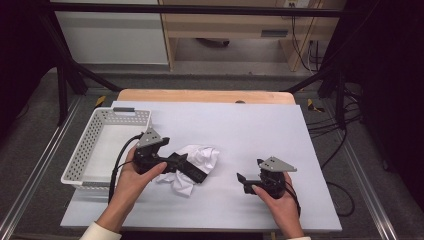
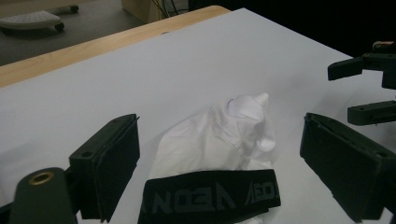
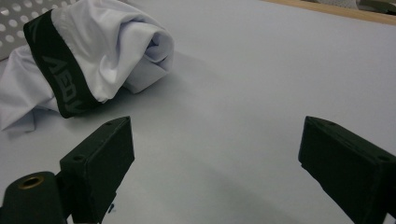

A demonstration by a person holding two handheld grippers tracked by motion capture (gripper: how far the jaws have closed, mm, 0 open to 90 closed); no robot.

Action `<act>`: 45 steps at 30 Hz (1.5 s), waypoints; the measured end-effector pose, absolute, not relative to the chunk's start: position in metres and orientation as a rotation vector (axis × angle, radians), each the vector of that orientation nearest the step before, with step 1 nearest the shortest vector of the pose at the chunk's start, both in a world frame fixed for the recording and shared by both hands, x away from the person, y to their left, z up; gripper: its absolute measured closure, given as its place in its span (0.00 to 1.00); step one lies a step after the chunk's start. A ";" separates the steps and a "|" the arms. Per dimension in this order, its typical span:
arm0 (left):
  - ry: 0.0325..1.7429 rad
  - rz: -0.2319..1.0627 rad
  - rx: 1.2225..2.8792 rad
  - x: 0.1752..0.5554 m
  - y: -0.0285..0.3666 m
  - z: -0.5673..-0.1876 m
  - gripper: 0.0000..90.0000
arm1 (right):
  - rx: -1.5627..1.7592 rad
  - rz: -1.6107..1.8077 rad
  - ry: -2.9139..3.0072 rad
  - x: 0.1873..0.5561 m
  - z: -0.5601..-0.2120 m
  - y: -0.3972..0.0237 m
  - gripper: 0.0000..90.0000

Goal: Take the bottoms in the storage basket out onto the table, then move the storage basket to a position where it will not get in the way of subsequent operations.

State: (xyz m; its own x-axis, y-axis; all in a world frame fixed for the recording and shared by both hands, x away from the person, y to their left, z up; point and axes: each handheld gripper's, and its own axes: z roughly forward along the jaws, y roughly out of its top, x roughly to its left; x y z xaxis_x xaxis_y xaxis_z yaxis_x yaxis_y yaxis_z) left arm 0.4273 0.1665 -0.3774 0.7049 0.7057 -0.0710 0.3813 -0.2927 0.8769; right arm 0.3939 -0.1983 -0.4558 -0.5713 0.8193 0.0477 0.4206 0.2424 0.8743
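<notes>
1. Grey floor and dark frame posts ring my workspace, with pale wooden furniture at the far side; nearer sits the table (image 1: 260, 200), a white sheet laid over a wooden top whose edge shows along the far side.
2. On the table's left I see a white perforated basket (image 1: 95, 127), long side running near to far, its near end just beside the person's left hand.
3. Right of the basket, around the middle of the table, lies a crumpled white garment (image 1: 202, 155) with a black lettered waistband (image 2: 210, 196); it rests on the sheet, outside the basket.
4. My left gripper (image 1: 192, 169) reaches in from the basket side and hovers over the garment's near-left part. In the left gripper view its jaws stand wide apart, the cloth and waistband between them, with no pad pressing on either.
5. My right gripper (image 1: 241, 178) sits well to the right of the garment, pointing left towards it. Its jaws are spread wide over bare sheet, holding nothing.
</notes>
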 end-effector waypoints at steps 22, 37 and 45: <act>0.886 0.510 1.937 0.402 0.215 -0.382 0.10 | 0.986 1.182 2.295 0.418 -0.422 -0.126 0.21; 0.966 0.561 1.876 0.390 0.229 -0.389 0.11 | 0.942 1.171 2.330 0.436 -0.412 -0.082 0.25; 0.998 0.570 1.860 0.388 0.237 -0.392 0.11 | 0.884 1.101 2.358 0.435 -0.416 -0.065 0.23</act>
